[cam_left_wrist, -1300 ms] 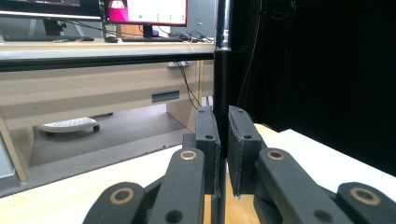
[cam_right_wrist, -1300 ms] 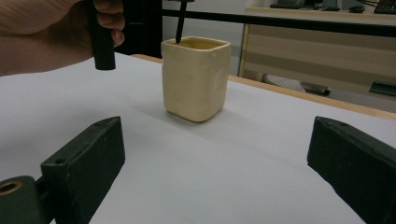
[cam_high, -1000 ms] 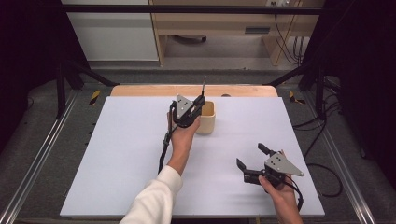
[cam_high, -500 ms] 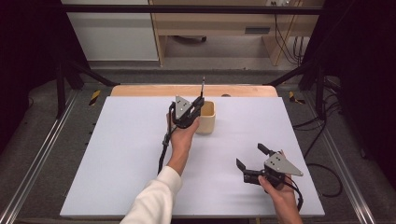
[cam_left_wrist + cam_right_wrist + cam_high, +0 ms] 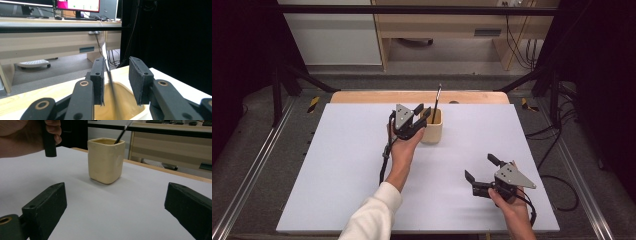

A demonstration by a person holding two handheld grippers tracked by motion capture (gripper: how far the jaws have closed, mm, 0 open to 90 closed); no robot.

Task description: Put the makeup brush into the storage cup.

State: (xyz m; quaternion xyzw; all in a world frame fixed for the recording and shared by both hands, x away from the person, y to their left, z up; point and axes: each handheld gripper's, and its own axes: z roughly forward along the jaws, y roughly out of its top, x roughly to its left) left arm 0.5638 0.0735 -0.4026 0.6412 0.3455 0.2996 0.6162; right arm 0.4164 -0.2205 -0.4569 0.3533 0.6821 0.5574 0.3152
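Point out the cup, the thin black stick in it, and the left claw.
cup (image 5: 106, 163), right gripper view, front wall.
thin black stick (image 5: 437, 98), high view, shaft above the rim.
left claw (image 5: 423, 113), high view, midway between fingertips.

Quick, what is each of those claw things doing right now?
Left gripper: jaws just opening, pen loose between them, standing in the cup.
Right gripper: open, holding nothing.
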